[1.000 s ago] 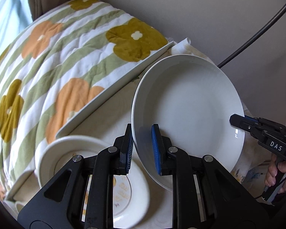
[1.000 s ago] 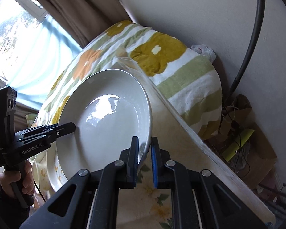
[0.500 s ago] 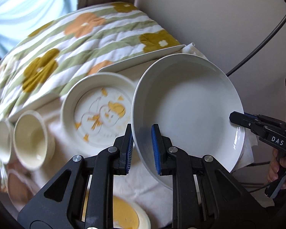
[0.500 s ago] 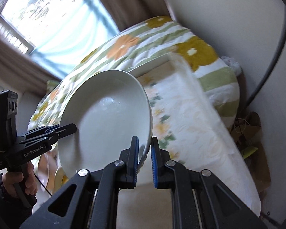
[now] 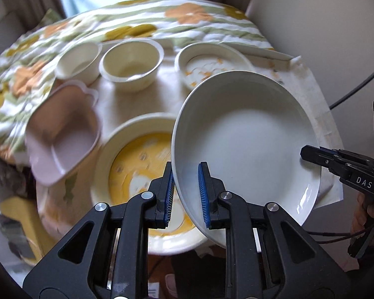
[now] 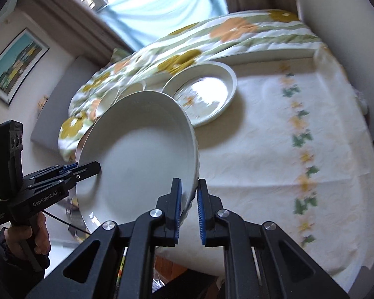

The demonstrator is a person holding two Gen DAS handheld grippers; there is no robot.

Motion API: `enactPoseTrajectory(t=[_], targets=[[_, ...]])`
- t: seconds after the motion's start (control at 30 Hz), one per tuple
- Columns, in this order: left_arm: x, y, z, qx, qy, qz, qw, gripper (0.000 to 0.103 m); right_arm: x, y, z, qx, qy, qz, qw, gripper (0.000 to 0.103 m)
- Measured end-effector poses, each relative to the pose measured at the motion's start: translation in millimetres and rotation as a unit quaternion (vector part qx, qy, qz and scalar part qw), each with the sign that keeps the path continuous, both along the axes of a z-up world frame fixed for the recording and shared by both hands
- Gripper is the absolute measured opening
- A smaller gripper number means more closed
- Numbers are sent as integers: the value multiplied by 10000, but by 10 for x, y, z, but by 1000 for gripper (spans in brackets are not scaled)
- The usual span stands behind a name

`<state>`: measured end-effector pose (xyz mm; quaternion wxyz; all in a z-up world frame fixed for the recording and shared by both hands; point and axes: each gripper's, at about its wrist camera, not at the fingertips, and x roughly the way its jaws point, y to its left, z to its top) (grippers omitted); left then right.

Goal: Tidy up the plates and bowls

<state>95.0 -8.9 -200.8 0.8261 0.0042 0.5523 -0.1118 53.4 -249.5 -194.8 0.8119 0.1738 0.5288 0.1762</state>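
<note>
Both grippers clamp opposite rims of a deep white plate (image 5: 246, 144), the left gripper (image 5: 185, 194) at its near-left edge, the right gripper (image 6: 188, 209) opposite, holding it tilted above the table (image 6: 299, 124), seemingly to stack it on the yellow-patterned plate (image 5: 137, 164) just below; two cream bowls (image 5: 131, 64) stand farther back

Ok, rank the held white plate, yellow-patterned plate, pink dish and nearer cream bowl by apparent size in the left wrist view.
1. white plate, though nearest the camera
2. yellow-patterned plate
3. pink dish
4. cream bowl
</note>
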Motion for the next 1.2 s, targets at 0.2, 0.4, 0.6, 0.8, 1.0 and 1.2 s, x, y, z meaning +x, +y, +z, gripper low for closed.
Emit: enactPoseTrajectory(t=[0.2, 0.4, 0.6, 0.8, 1.0, 1.2], targets=[[-218, 445, -291, -144, 234, 576, 9980, 16, 58, 423, -211, -61, 158, 525, 9985, 12], [-162, 652, -555, -221, 376, 793, 9959, 16, 221, 684, -405, -235, 283, 735, 9966, 12], [-39, 713, -722, -249, 413, 857, 9952, 17, 363, 801, -461, -372, 253, 782, 9959, 12], [12, 675, -830, 70, 410, 793, 9960, 16, 390, 887, -462, -560, 215, 802, 9950, 12], [36, 638, -883, 302, 382, 722, 9962, 16, 402, 898, -475, -572, 236, 781, 9950, 12], [21, 557, -878, 674, 246, 621, 9955, 17, 413, 912, -470, -669, 172, 840, 9941, 12]])
